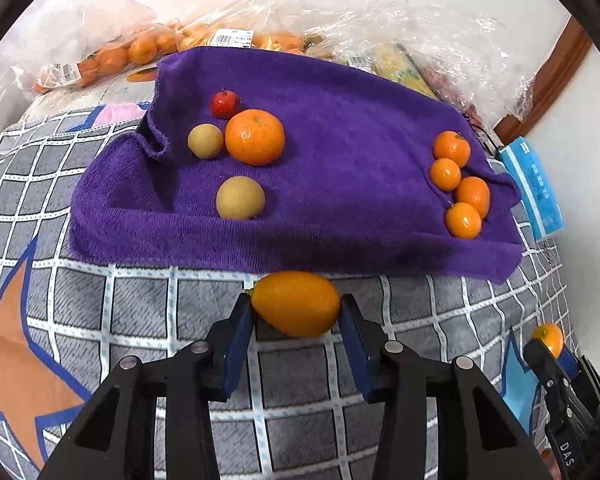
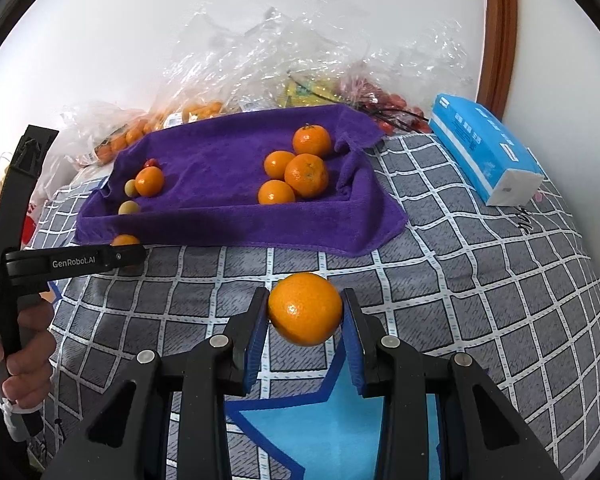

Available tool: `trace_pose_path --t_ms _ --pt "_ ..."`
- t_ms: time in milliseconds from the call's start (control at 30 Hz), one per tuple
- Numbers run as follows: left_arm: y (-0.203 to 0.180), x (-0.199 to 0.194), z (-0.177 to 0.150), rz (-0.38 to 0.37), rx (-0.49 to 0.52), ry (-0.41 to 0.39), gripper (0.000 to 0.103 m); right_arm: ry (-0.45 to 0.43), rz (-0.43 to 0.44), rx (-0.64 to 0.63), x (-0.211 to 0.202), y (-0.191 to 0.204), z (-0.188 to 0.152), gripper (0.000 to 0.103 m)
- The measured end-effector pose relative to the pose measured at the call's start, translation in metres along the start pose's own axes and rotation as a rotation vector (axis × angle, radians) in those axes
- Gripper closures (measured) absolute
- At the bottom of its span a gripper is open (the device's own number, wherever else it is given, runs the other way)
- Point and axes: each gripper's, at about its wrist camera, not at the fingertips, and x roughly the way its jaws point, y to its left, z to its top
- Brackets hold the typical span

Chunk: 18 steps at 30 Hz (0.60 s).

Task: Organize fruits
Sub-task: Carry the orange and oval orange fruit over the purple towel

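Left wrist view: a grey checked bedcover [image 1: 100, 304] with star prints carries a purple towel [image 1: 340, 128] laid out as a sorting mat, clear bags of fruit [image 1: 140, 48] heaped at its far edge and a blue tissue pack [image 1: 534, 188] just off its right side. On the towel's left part lie one large orange [image 1: 255, 137], two tan round fruits [image 1: 240, 198] and a small red fruit [image 1: 224, 103]; four small oranges [image 1: 456, 184] cluster at the right edge, touching one another. The left gripper [image 1: 296, 312] hovers just short of the towel's near hem, its blue pads pinching an oval orange fruit [image 1: 296, 304] end to end. In the right wrist view the right gripper [image 2: 305, 310] clamps a round orange [image 2: 305, 309] over the bedcover, near the towel's front edge.

Done well, this step likely means carrying each fruit over to its own kind: the round orange belongs with the right-hand cluster, set down just beside it, not on top, so nothing rolls. The oval fruit's proper group is hard to judge. Lower until fruit touches cloth, then spread the fingers slowly; the towel's folds may send a dropped fruit rolling
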Motion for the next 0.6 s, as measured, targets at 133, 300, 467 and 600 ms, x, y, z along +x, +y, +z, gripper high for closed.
trace_pose_path --t_ms 133,300,467,600 --pt "0.002 -0.013 -0.008 -0.006 0.017 -0.006 0.062 -0.005 0.004 -0.007 -0.005 0.007 -0.001 0.068" --pt "0.002 -0.031 -0.015 -0.008 0.033 -0.026 0.062 -0.014 0.007 -0.013 -0.012 0.014 -0.001 0.068" --pt "0.004 -0.054 -0.019 -0.009 0.038 -0.069 0.062 -0.029 0.010 -0.028 -0.021 0.023 0.003 0.068" --pt "0.007 -0.072 -0.019 -0.028 0.045 -0.099 0.062 -0.049 0.004 -0.040 -0.030 0.031 0.007 0.068"
